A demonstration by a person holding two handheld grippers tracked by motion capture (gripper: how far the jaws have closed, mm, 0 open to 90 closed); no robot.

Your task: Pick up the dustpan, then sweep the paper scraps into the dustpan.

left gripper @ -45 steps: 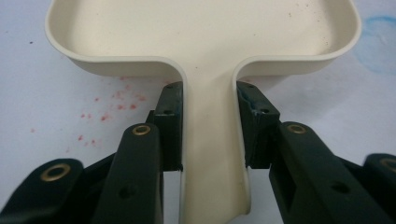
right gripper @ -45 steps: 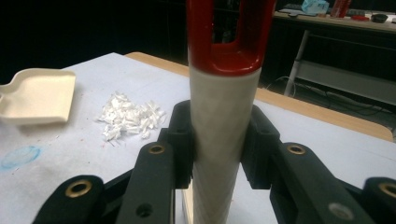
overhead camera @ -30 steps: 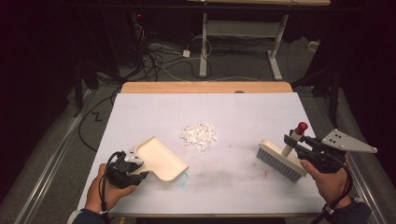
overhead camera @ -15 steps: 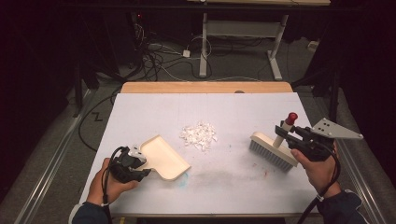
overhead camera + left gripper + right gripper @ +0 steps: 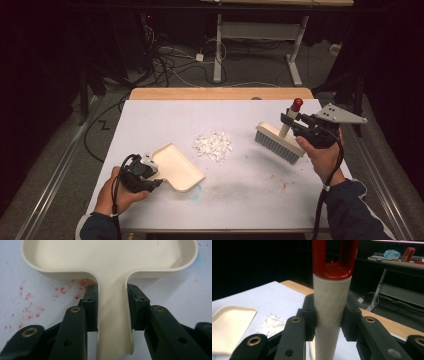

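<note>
A cream dustpan (image 5: 176, 166) lies flat on the white table (image 5: 240, 190) at the front left. My left gripper (image 5: 150, 172) is shut on the dustpan's handle (image 5: 112, 322), one black pad on each side. A pile of white scraps (image 5: 213, 145) sits in the table's middle, right of the pan's mouth. To the right of the pile, a cream hand brush (image 5: 279, 142) with grey bristles hangs over the table. My right gripper (image 5: 289, 122) is shut on the brush handle (image 5: 331, 312), which ends in a red loop (image 5: 334, 257). The scraps (image 5: 272, 323) and dustpan (image 5: 229, 322) lie beyond it.
A wooden strip (image 5: 220, 93) runs along the table's far edge. Behind it stand a desk frame (image 5: 255, 45) and loose cables (image 5: 170, 55) on the floor. Faint red and blue marks (image 5: 27, 297) stain the table surface. A far shelf holds a red can (image 5: 408, 253).
My right gripper has carried the brush left and toward the far side, closer to the scrap pile. The left gripper and the dustpan have barely shifted.
</note>
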